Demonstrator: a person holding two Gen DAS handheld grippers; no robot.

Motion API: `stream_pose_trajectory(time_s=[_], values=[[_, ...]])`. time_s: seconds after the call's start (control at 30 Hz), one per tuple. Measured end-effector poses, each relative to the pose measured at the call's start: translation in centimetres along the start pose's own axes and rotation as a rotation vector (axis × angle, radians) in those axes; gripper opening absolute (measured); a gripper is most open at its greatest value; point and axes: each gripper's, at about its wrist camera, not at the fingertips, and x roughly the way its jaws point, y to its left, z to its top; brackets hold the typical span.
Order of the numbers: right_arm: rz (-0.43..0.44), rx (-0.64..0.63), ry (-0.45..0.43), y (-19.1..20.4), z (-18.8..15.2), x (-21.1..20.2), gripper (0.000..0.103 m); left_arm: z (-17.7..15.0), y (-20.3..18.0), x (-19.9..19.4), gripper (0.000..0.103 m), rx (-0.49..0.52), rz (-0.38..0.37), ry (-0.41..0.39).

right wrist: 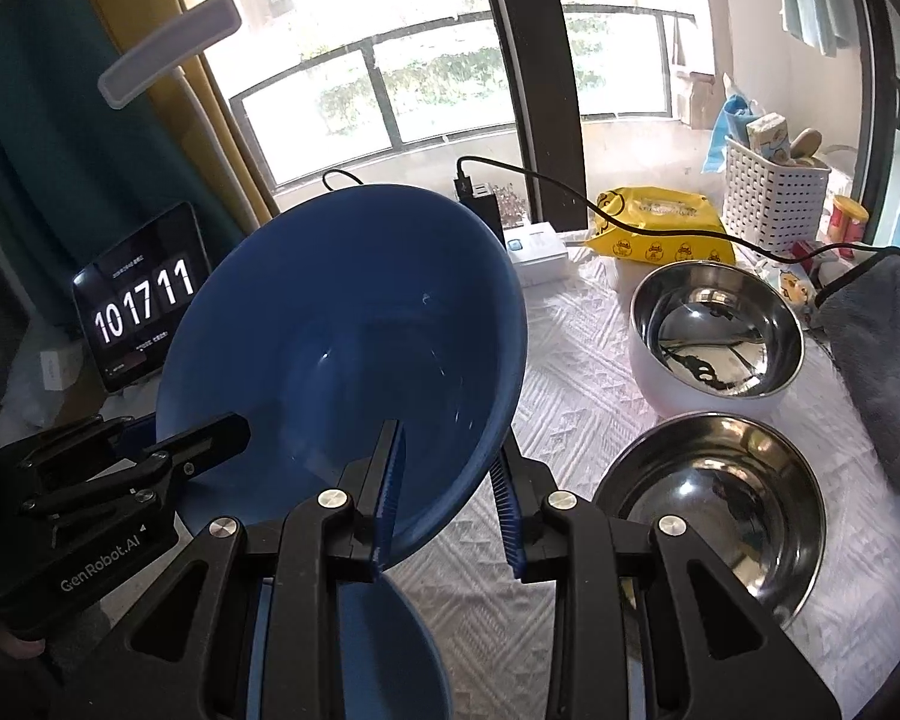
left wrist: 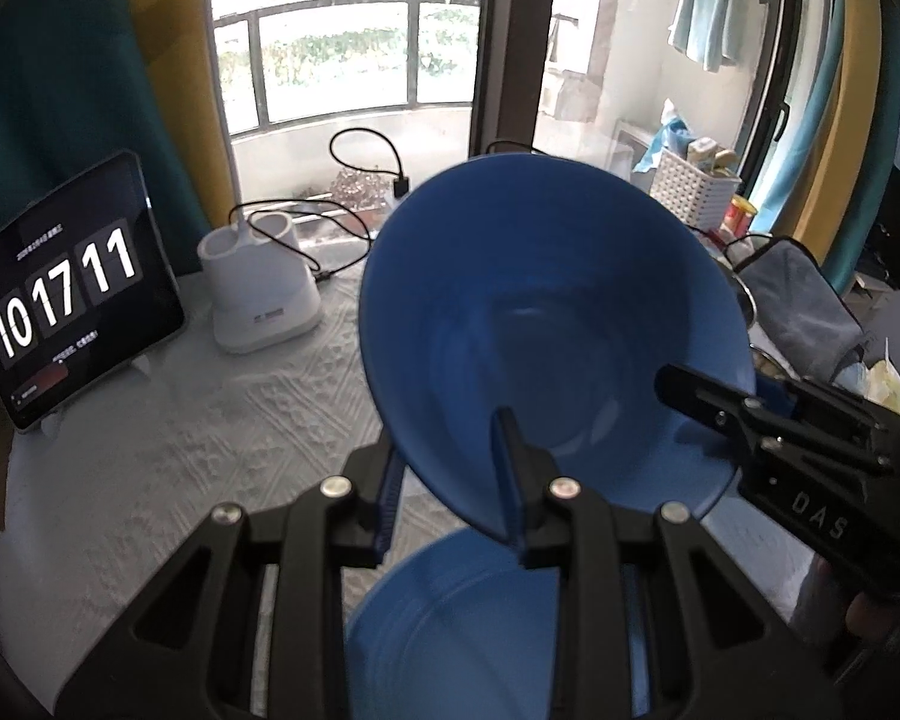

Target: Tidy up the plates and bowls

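Observation:
A blue bowl (left wrist: 558, 312) hangs tilted in the air, held by both grippers at opposite sides of its rim. In the left wrist view my left gripper (left wrist: 447, 438) is shut on the near rim, one finger inside the bowl and one outside. My right gripper (left wrist: 708, 396) clamps the right rim. The right wrist view shows the same blue bowl (right wrist: 342, 348) with my right gripper (right wrist: 450, 450) shut on its near edge and my left gripper (right wrist: 210, 435) on its left edge. A second blue bowl (left wrist: 450, 630) (right wrist: 390, 648) sits on the table right under it.
Two steel bowls (right wrist: 720, 324) (right wrist: 714, 510) stand on the white tablecloth (right wrist: 570, 360) to the right. A grey towel (right wrist: 882, 360), white basket (right wrist: 774, 198) and yellow packet (right wrist: 660, 234) line the back right. A tablet clock (left wrist: 72, 294) and white lamp base (left wrist: 264, 294) stand at back left, with cables.

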Motion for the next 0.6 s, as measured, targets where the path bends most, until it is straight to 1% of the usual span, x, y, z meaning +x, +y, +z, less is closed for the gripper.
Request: stream_pose_trajectory(time_s=[0.6], values=[[0.000,-0.013,-0.009,1.6,-2.4,-3.3,0.031,-2.7,0.0,-4.7,0.029,0.004,-0.014,-0.033]])
